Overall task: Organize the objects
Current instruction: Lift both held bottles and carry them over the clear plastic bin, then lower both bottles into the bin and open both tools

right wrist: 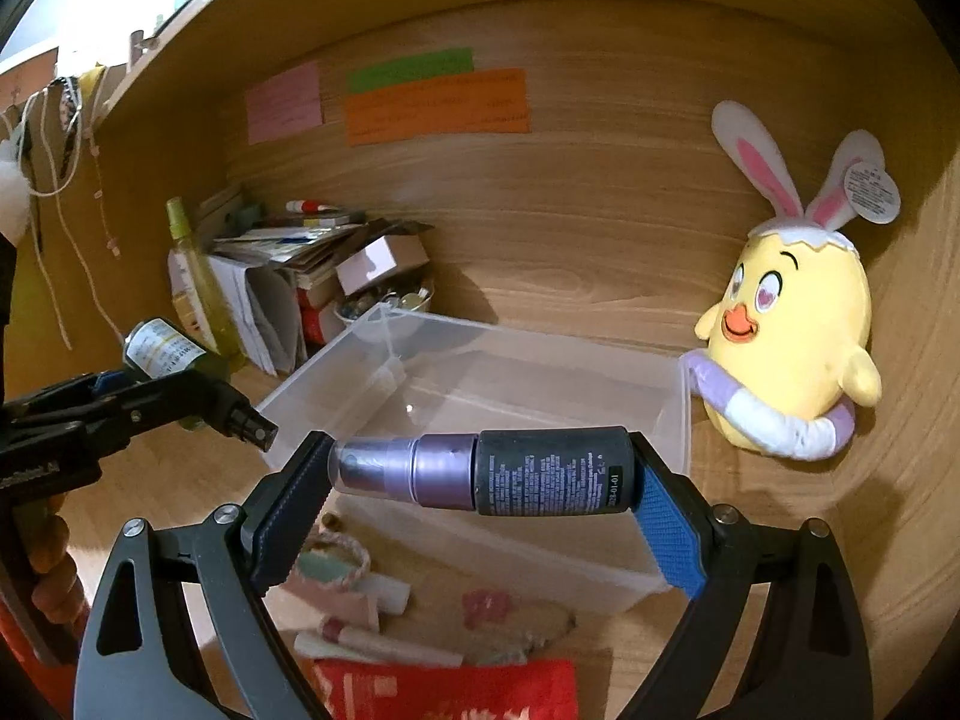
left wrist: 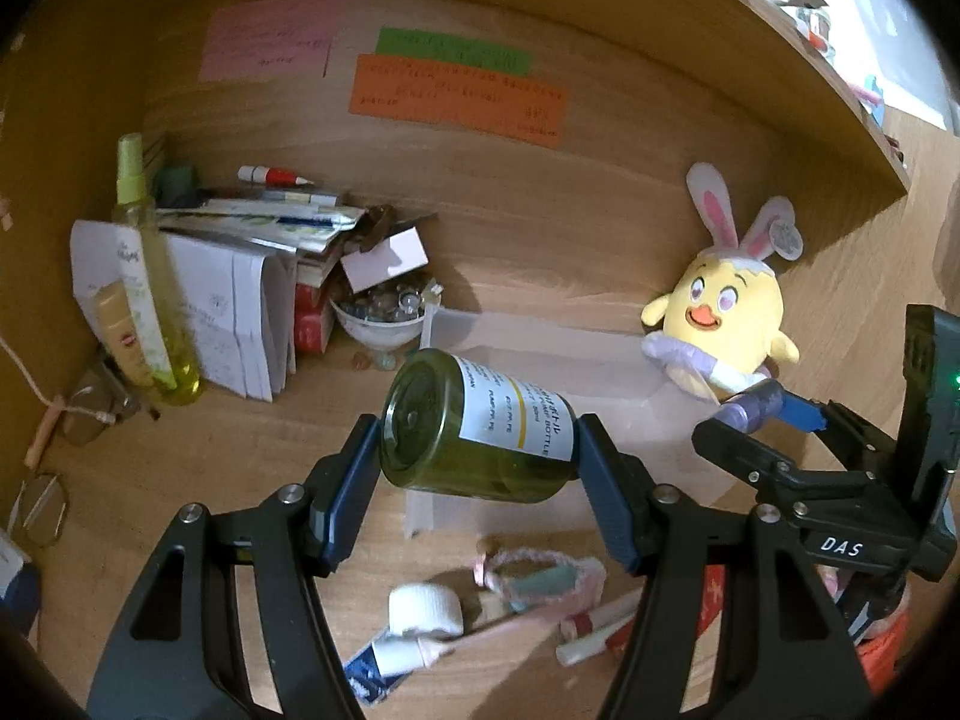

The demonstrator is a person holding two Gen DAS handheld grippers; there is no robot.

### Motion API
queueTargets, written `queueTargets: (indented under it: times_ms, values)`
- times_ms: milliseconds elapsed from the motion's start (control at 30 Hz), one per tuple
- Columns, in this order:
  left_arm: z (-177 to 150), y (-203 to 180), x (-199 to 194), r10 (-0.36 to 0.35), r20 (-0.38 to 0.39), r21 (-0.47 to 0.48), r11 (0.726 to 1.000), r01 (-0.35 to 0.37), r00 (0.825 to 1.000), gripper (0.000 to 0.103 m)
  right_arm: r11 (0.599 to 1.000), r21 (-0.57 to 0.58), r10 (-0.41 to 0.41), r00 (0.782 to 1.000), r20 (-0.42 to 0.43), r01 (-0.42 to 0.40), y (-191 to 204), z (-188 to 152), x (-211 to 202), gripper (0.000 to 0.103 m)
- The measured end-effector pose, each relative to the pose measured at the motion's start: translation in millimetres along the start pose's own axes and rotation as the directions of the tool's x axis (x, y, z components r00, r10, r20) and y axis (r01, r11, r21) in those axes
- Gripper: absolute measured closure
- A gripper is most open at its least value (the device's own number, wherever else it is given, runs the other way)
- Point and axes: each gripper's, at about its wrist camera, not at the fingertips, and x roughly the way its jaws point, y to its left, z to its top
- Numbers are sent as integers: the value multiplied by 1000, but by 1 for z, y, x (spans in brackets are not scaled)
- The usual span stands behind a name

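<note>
My left gripper (left wrist: 477, 468) is shut on a green glass bottle (left wrist: 474, 426) with a white label, held sideways above the desk. The same bottle (right wrist: 159, 351) and left gripper (right wrist: 180, 405) show at the left of the right wrist view. My right gripper (right wrist: 483, 477) is shut on a dark spray bottle (right wrist: 510, 471) with a purple neck and clear cap, held lengthwise between the pads. It hangs over the near edge of a clear plastic bin (right wrist: 672, 420). That bin (left wrist: 600, 354) lies just beyond the green bottle, and the right gripper (left wrist: 774, 420) appears at the right.
A yellow chick plush (right wrist: 792, 324) with bunny ears leans on the back wall right of the bin. Papers, a tall yellow spray bottle (left wrist: 150, 288) and a bowl of marbles (left wrist: 384, 306) crowd the left corner. Small cosmetics, a white cap (left wrist: 426, 609) and a red pouch (right wrist: 444, 690) lie near the front.
</note>
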Motion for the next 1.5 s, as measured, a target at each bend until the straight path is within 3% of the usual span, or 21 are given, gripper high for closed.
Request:
queueTargets:
  times_ms: [433, 1033, 1500]
  values:
    - [27, -3, 39, -6, -31, 13, 1000, 7, 999, 39, 999, 8, -40, 999, -1, 40, -16, 30, 29, 11]
    - [12, -15, 103, 14, -170, 62, 998, -3, 985, 39, 998, -1, -66, 985, -159, 67, -27, 5, 80, 11]
    - [8, -24, 113, 39, -174, 138, 990, -14, 984, 39, 996, -22, -88, 972, -216, 86, -27, -1, 94, 11]
